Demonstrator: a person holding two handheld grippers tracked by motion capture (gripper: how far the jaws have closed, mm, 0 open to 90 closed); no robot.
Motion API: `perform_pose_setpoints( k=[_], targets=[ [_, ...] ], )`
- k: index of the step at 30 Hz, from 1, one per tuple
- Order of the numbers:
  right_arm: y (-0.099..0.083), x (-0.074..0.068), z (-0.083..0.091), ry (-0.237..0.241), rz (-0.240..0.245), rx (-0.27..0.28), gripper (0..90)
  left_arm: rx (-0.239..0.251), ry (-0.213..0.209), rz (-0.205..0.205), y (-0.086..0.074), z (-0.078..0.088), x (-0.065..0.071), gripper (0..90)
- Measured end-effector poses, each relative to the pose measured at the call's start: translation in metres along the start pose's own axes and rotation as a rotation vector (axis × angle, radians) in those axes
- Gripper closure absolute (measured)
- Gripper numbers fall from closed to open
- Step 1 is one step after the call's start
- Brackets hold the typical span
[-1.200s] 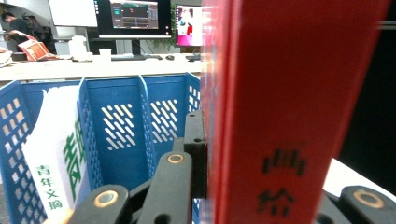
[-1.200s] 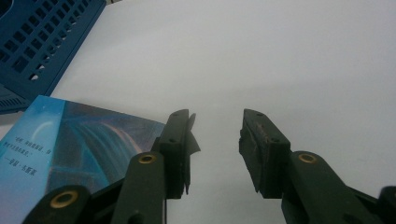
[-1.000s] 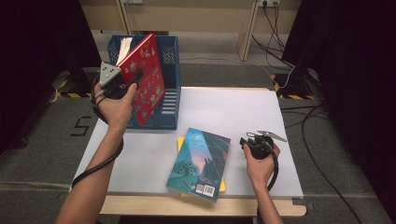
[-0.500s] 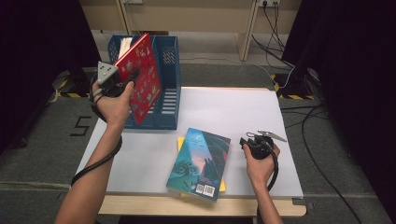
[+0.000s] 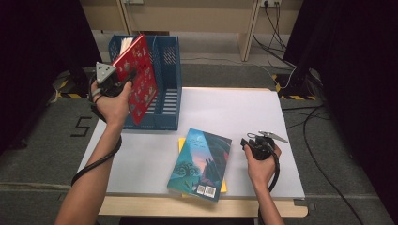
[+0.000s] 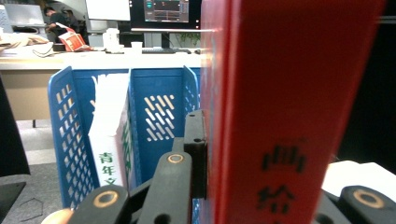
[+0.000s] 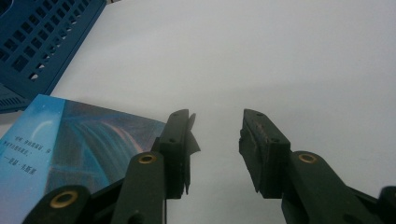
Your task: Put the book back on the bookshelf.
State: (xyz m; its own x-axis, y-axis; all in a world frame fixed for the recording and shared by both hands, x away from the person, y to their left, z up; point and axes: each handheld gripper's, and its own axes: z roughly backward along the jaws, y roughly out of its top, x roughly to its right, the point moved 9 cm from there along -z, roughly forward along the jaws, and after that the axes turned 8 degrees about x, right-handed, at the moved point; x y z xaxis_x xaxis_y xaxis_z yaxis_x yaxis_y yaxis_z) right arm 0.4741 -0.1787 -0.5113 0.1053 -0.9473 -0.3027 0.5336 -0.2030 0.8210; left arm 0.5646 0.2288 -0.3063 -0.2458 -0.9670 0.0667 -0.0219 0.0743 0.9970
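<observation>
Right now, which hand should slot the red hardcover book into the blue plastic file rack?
Left. The left gripper already clamps the red hardcover book above the blue plastic file rack; the right gripper rests open, empty.

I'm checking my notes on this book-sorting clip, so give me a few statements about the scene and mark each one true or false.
1. The left gripper grips a red book. True.
2. The red book lies flat on the table. False: it is held up at the blue file rack.
3. The right gripper holds the blue-green book. False: its jaws are apart with nothing between them.
4. A yellow book lies under the blue-green book. True.
</observation>
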Motion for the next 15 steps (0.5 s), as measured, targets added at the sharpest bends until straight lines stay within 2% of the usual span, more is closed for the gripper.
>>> perform_pose_setpoints(
  k=[15],
  targets=[
    [0.0, 0.0, 0.0, 0.0, 0.0, 0.002, 62.9, 0.0, 0.025, 0.006, -0.001, -0.011, -0.009, 79.0]
  ],
)
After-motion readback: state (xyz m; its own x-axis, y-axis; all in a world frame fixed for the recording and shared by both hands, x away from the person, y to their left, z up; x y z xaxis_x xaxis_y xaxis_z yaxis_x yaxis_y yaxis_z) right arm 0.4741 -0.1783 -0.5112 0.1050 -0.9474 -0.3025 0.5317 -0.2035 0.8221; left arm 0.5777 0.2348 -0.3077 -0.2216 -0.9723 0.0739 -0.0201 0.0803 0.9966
